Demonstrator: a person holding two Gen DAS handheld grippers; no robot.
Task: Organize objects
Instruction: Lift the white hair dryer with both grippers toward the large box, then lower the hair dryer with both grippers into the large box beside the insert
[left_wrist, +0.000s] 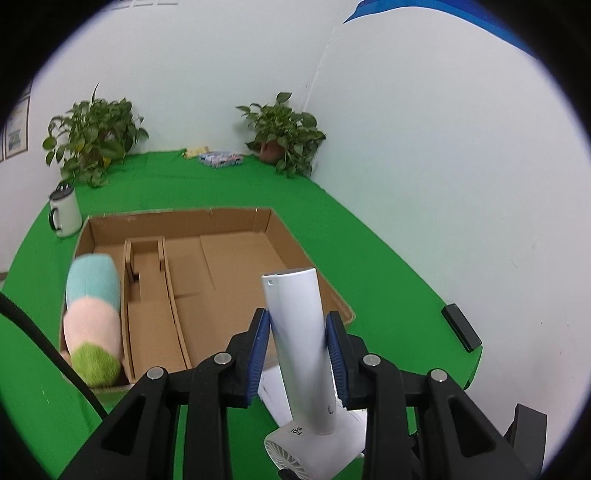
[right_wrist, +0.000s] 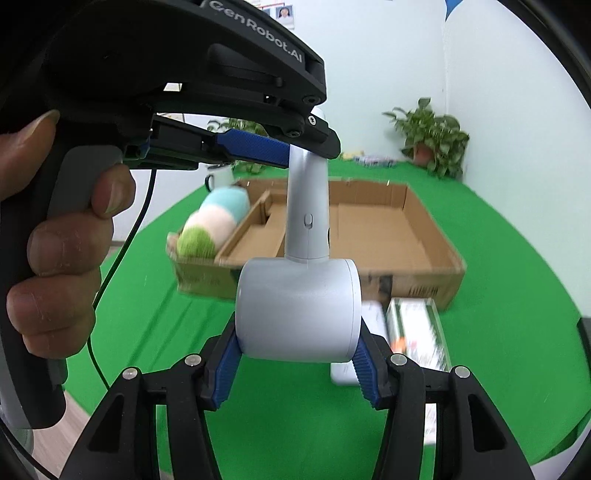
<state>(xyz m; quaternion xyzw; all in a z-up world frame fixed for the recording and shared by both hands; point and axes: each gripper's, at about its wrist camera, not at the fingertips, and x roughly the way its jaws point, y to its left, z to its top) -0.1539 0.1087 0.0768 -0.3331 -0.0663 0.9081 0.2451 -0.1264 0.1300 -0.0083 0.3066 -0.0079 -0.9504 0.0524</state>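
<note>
Both hand-held grippers are sharing 1 object, a white handheld fan (right_wrist: 299, 310), hanging in the air in front of the cardboard box (right_wrist: 424, 236) and above the green cloth on the table (right_wrist: 280, 424). The left hand-held gripper (left_wrist: 299, 347) is clenching the fan's smooth, round plastic handle between its ribbed blue pads, and the right hand-held gripper (right_wrist: 297, 363) is closing its fingers against the 2 flat faces of the drum-shaped fan head. Judging by this, the step in hand is carrying the fan toward the box, or passing it from 1 gripper to the other; which one I cannot tell. The next move probably calls for one gripper letting go while the other is taking the weight, then lowering the fan into the wide free compartment on the right of the box. The glossy plastic may be slipping under a light grip, so firm pressure seems wise. The box is shallow, plain brown corrugated board with thin dividers; a soft, fuzzy plush toy (left_wrist: 94, 317) in blue, pink and green bands is lying in its leftmost compartment. A clear-lidded packet (right_wrist: 417, 332) and a white flat thing are lying just in front of the box. Beyond the box a white mug (left_wrist: 65, 214) and 2 leafy potted plants are standing near the wall.
</note>
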